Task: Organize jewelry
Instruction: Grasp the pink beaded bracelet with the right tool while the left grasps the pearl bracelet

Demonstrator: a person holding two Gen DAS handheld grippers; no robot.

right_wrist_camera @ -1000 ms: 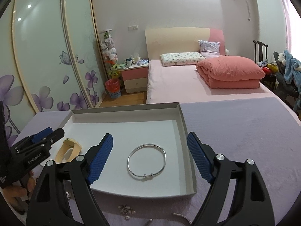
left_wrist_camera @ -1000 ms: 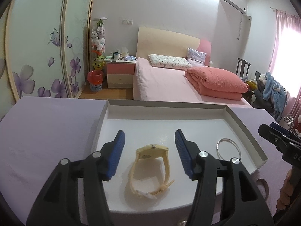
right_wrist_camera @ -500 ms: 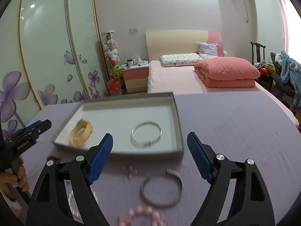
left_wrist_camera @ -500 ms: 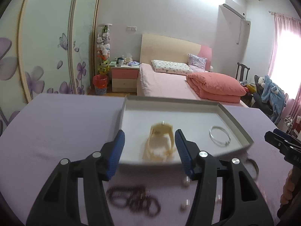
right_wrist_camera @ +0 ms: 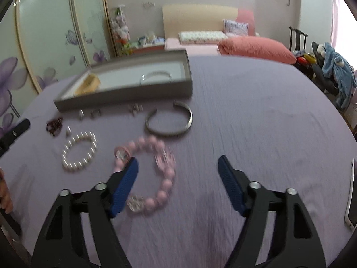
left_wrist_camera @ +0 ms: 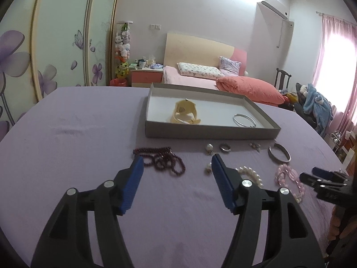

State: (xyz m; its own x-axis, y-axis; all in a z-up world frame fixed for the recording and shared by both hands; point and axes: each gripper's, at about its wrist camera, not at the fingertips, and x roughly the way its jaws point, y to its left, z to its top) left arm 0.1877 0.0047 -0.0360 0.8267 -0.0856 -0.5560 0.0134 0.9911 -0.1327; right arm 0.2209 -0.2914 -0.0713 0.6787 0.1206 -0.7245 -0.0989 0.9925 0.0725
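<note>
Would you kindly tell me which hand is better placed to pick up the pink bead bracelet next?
Right. The right gripper is just before the pink bead bracelet, jaws closing, empty; the left gripper faces the dark red beads.

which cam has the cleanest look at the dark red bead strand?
Left wrist. The dark red bead strand lies sharp and nearly whole on the purple cloth, just past the left gripper fingertips, one pad overlapping its near edge. The right wrist view catches only a blurred clump at the far left, near the tray.
</note>
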